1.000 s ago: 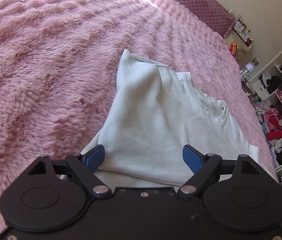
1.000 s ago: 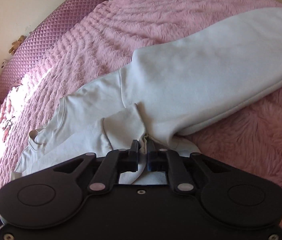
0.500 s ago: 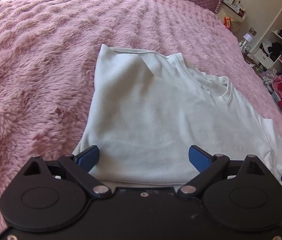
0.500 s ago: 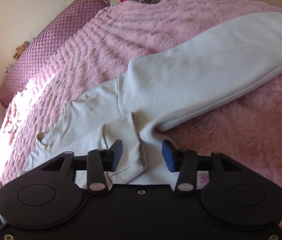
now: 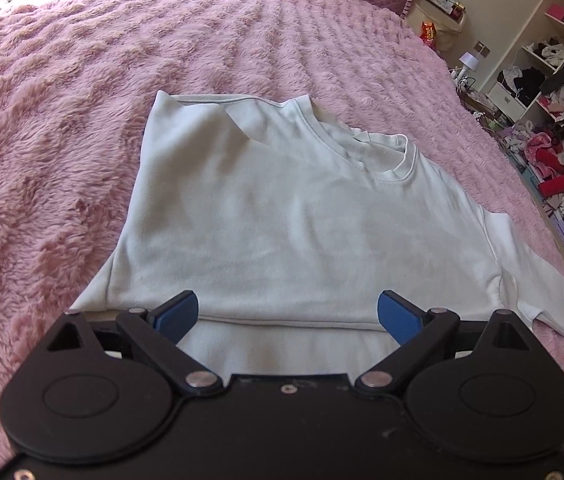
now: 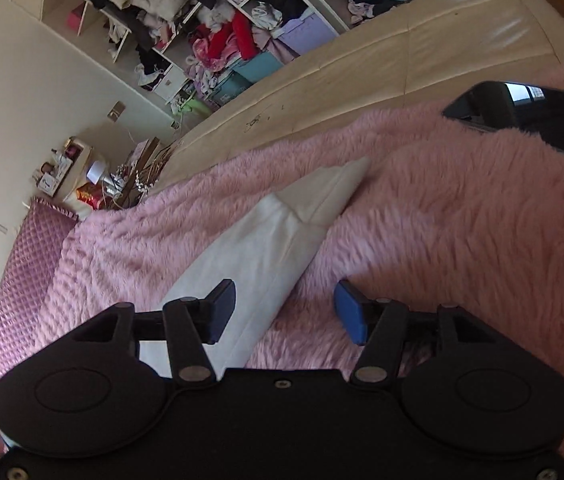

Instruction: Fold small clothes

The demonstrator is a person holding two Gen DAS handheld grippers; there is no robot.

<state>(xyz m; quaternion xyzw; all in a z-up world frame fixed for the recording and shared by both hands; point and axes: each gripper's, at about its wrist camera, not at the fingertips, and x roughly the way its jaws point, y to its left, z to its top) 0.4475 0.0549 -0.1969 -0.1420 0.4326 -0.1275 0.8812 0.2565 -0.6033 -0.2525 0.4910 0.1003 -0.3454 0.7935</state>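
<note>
**A:** So where's the right gripper (image 6: 285, 312) vs the sleeve (image 6: 265, 252)?

**B:** Sleeve lies just ahead and under its left pad, long axis running away up-right to the cuff. Jaws just opened, nothing pinched. Right hand's clearly the nearer one.

**A:** And the left gripper (image 5: 288, 314)?

**B:** Spread wide, empty, hanging over the folded hem. The white sweatshirt (image 5: 282, 216) lies on the pink furry blanket (image 5: 61, 140), one side already folded in, soft and thick.

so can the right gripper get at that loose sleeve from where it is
Probably yes: the right gripper is open, and the sleeve lies flat on the pink blanket just ahead, partly between its fingers, with nothing on top.
</note>
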